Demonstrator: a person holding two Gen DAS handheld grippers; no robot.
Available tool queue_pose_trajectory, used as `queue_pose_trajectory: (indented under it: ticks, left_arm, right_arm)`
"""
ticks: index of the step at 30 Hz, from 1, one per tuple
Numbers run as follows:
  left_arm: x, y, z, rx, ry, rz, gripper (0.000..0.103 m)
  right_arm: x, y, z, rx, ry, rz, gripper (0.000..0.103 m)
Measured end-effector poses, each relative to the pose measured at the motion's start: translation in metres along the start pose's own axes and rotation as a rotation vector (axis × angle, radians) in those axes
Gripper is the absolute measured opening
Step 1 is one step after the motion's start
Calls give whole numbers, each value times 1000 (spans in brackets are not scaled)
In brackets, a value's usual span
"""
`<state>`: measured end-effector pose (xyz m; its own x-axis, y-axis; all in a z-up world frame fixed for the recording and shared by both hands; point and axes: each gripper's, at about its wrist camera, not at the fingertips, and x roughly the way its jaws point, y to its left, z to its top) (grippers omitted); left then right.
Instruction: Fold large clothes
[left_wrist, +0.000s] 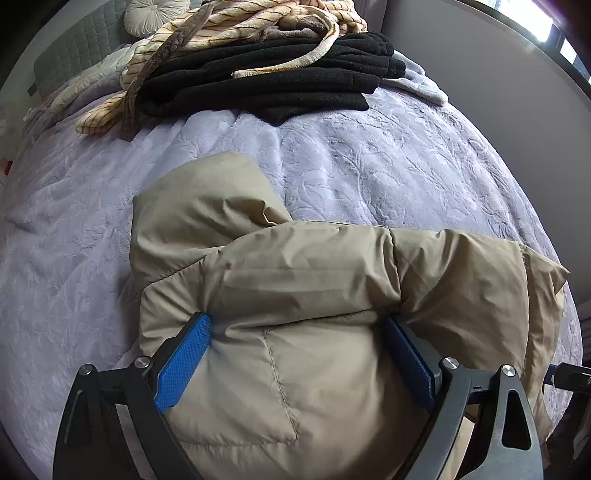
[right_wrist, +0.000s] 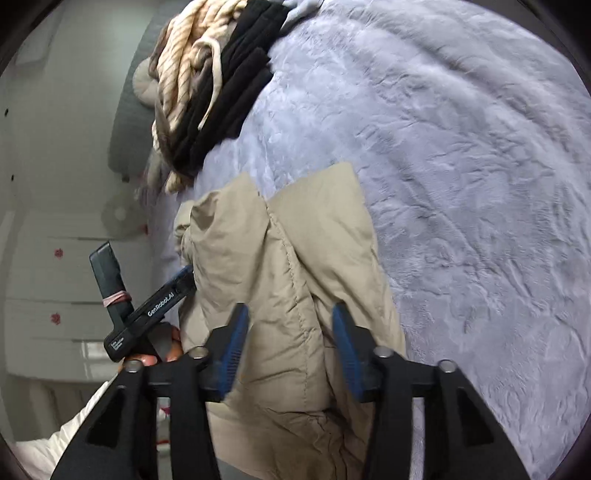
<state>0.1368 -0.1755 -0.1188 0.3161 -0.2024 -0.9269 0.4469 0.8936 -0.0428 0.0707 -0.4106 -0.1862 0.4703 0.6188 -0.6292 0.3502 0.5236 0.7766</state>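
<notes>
Beige padded jacket (left_wrist: 295, 295), folded into a bulky bundle on the lavender textured bedspread (left_wrist: 388, 166), near its front edge. Left gripper (left_wrist: 299, 325) spread wide, blue pads (left_wrist: 184, 358) pressing into a puffy quilted fold on both sides; right gripper (right_wrist: 288, 314) partly spread above the jacket, blue pads clear of the fabric, nothing pinched. "GenRobot.AI" readable in white on the left gripper's black body in the right wrist view, smaller print below illegible; behind, folded black garment (left_wrist: 273, 81) under a cream striped blanket (left_wrist: 258, 18).
</notes>
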Motion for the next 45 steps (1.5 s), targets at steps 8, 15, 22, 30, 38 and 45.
queue_pose_trajectory:
  ticks: [8,15,22,30,38,45]
  left_arm:
    - [-1,2,0,-16,4,7,94]
    - [-13,-2,1,-1,15,3,94]
    - [-45,44,-21,-119,62,-94,94]
    - [-54,93,-61,-245,89,-247,102]
    - [-19,110,-96,-414,229,-633,102]
    - [7,110,-106,-379,283,-685,102]
  right_arm:
    - [24,13,0,-108,78,-72,8]
    - [46,-6,-8,-138,123,-244,7]
    - [18,5,-15,-181,93,-257,7]
    - [-15,2,-10,-176,41,-225,103]
    - [29,-6,8,-191,179,-157,103]
    - [67,-20,24,-174,303,-117,103]
